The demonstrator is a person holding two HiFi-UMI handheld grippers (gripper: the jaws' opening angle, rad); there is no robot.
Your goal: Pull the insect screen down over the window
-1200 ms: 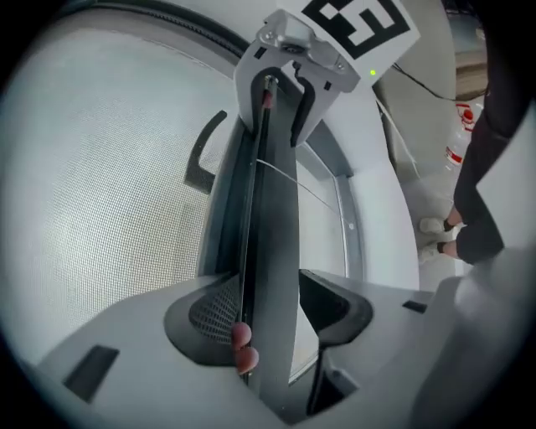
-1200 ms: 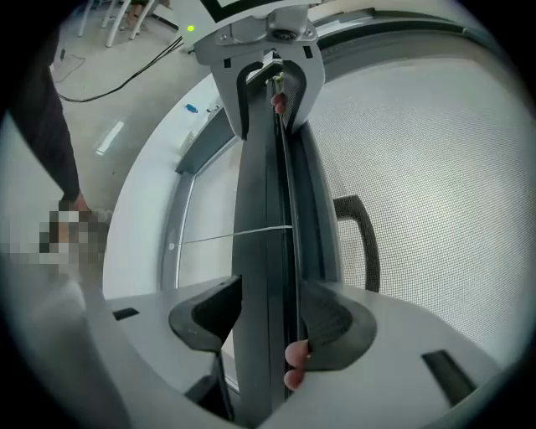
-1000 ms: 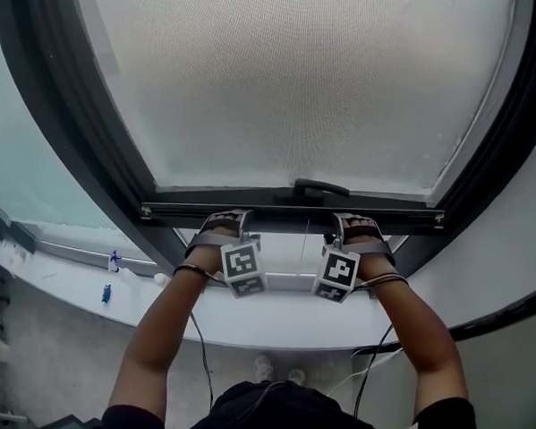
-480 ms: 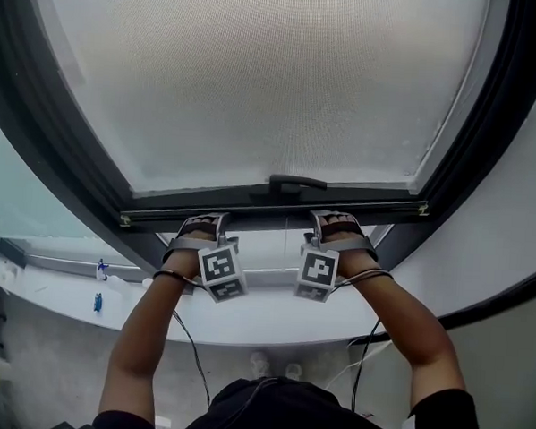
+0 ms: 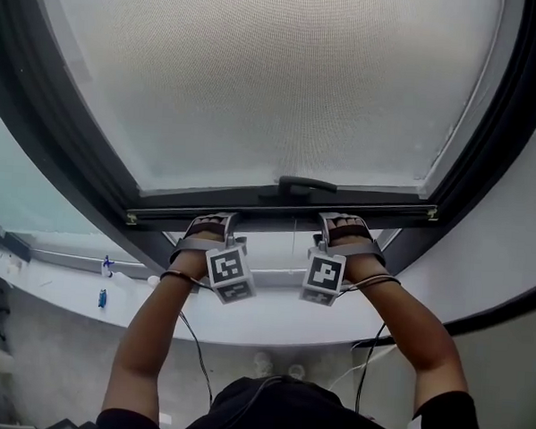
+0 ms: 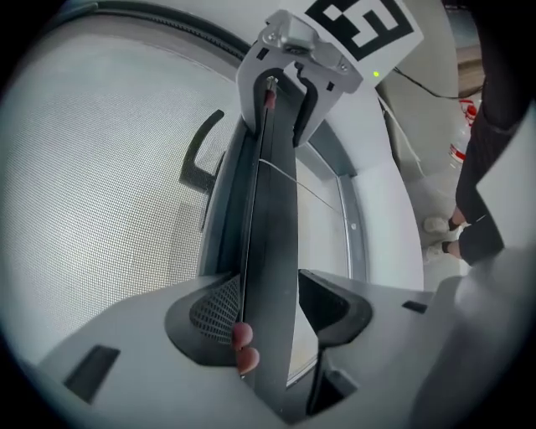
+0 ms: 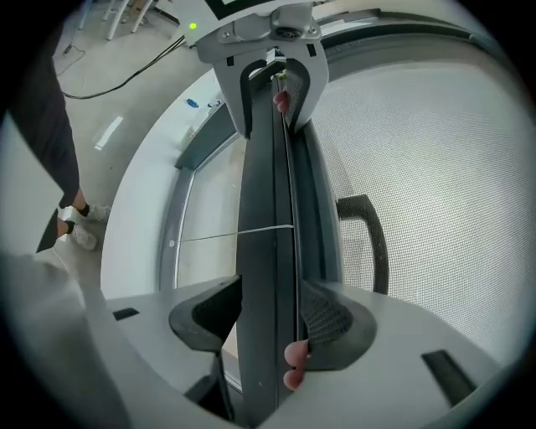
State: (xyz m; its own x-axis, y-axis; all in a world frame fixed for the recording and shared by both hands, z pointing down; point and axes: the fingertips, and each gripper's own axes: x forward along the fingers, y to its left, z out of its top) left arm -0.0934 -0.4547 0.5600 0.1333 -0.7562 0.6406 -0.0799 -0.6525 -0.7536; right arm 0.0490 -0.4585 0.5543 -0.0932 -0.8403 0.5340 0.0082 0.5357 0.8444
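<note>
Around one screen bar, left tongs, right tongs, both clamped

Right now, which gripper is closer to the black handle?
The right gripper, at the head view's right: the handle sits just up-left of it on the bar, farther from the left gripper.
</note>
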